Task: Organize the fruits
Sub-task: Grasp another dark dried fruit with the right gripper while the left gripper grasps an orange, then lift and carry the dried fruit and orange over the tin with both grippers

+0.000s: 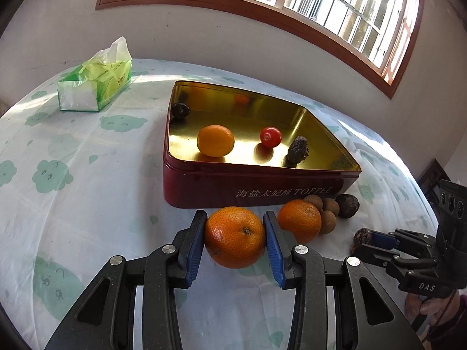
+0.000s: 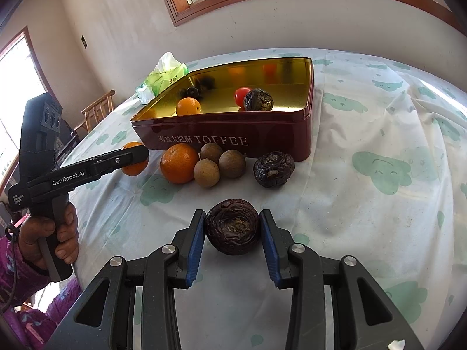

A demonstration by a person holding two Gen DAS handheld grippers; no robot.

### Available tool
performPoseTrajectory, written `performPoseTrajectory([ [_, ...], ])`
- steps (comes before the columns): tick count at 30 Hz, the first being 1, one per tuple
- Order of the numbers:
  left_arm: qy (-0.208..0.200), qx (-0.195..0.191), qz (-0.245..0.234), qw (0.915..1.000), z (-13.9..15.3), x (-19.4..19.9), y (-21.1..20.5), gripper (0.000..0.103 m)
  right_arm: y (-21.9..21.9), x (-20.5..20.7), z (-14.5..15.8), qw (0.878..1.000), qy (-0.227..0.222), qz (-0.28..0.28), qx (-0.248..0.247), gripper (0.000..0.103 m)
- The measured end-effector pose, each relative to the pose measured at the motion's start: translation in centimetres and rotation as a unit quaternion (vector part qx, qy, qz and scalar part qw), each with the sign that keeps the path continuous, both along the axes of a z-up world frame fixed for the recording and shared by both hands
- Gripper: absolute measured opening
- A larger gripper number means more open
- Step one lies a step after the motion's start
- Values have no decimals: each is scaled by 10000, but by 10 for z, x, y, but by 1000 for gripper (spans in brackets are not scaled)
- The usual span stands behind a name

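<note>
1. Lower centre of the left wrist view: the left gripper (image 1: 235, 237) has its fingers clamped on a mandarin (image 1: 235, 236).
2. The right gripper (image 2: 232, 230) pinches a dark wrinkled fruit (image 2: 232, 230), though the right pad's contact looks marginal.
3. Straight ahead, upper centre, the open tin (image 1: 256, 179) sits on the desk (image 1: 87, 175), nearer the left gripper.

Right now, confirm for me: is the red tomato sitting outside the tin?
No, the red tomato lies inside the open toffee tin, on its gold floor between a yellow-orange citrus fruit and a dark wrinkled fruit.
</note>
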State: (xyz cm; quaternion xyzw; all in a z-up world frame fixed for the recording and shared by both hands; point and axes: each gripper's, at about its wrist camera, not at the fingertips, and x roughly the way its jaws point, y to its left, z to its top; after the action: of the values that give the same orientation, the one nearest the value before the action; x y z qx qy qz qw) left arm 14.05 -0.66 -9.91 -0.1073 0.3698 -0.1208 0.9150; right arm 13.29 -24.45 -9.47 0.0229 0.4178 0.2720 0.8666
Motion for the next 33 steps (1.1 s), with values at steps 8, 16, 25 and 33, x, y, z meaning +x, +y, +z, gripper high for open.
performPoseTrajectory([
  [8, -183, 138, 333, 9992, 3, -4, 2, 41, 0, 0, 0, 10000, -7, -2, -17, 35],
  [16, -123, 180, 623, 9978, 1, -4, 7, 41, 0, 0, -1, 10000, -19, -1, -52, 35],
  [25, -139, 257, 797, 9964, 1, -6, 9, 41, 2, -1, 0, 9999, -61, -20, -139, 35],
  [33, -113, 430, 953, 9945, 6, -20, 7, 41, 9, -14, 5, 9986, -298, -323, -277, 34],
])
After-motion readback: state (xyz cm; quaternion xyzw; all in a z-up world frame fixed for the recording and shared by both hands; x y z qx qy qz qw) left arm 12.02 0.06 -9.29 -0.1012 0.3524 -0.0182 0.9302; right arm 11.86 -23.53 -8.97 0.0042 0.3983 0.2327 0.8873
